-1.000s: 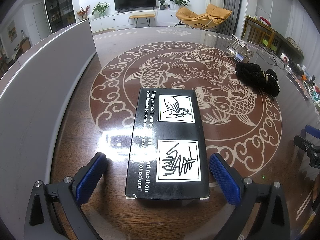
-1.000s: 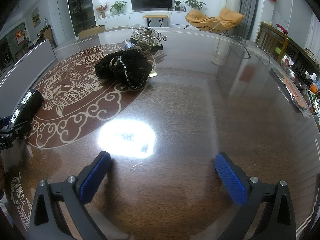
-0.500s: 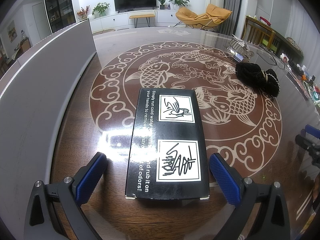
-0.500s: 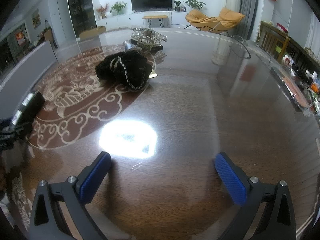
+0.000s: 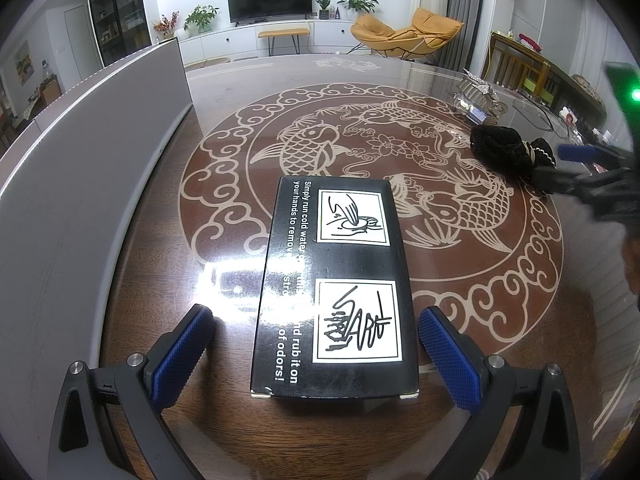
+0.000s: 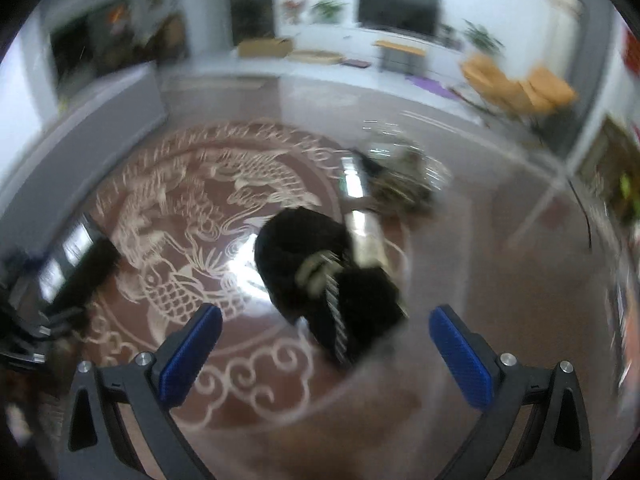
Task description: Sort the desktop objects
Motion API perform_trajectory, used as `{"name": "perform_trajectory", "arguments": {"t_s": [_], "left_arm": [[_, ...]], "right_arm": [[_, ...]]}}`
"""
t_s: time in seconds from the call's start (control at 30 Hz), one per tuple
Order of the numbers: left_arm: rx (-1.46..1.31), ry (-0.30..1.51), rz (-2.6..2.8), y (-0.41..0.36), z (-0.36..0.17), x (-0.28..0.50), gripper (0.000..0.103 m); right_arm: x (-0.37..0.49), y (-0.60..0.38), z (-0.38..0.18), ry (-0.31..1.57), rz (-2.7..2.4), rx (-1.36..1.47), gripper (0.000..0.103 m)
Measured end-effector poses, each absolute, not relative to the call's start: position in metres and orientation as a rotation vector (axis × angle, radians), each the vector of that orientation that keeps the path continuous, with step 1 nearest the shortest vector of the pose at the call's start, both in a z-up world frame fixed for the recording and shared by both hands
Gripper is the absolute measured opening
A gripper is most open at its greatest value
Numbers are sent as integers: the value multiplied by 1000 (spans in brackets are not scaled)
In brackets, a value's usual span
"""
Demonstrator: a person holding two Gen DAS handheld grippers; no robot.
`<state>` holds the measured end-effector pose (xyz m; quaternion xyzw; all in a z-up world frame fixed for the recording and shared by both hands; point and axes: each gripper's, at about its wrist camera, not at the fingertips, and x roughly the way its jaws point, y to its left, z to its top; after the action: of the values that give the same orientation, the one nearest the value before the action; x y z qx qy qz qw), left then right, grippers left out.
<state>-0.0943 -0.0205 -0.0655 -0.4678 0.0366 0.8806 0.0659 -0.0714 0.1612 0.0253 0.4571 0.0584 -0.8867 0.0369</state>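
A black box [image 5: 336,288] with white pictograms lies flat on the glass-topped wooden table [image 5: 240,92], between the blue pads of my open left gripper [image 5: 316,344], untouched. A black fuzzy pouch with a pearl chain [image 6: 328,276] lies on the table just ahead of my open, empty right gripper [image 6: 326,338]; the right wrist view is motion-blurred. The pouch also shows in the left wrist view [image 5: 508,150], with the right gripper [image 5: 580,156] close beside it. The box appears at the left in the right wrist view [image 6: 76,256].
A grey upright panel [image 5: 80,152] runs along the table's left side. A shiny wrapped bundle [image 5: 478,98] lies behind the pouch and also shows in the right wrist view [image 6: 396,176]. Clutter lines the far right table edge [image 5: 580,120].
My right gripper has swung left and forward to the black pouch, which now sits just ahead of its open fingers. The left gripper and box have not moved.
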Motion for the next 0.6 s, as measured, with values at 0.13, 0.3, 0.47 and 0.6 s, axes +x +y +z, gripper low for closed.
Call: {"name": "perform_trajectory", "arguments": {"t_s": [0.13, 0.3, 0.47, 0.6], "left_arm": [[-1411, 110, 2656, -20, -66, -94, 103], [-1411, 110, 2657, -21, -65, -95, 103], [-1410, 109, 2657, -21, -66, -95, 103], [-1410, 109, 2657, -21, -66, -95, 103]], "right_arm": [[-82, 135, 5, 327, -2643, 1436, 92], [-64, 127, -2, 197, -2601, 1433, 32], [-16, 126, -4, -2, -2582, 1427, 32], [32, 129, -7, -128, -2611, 1406, 32]]}}
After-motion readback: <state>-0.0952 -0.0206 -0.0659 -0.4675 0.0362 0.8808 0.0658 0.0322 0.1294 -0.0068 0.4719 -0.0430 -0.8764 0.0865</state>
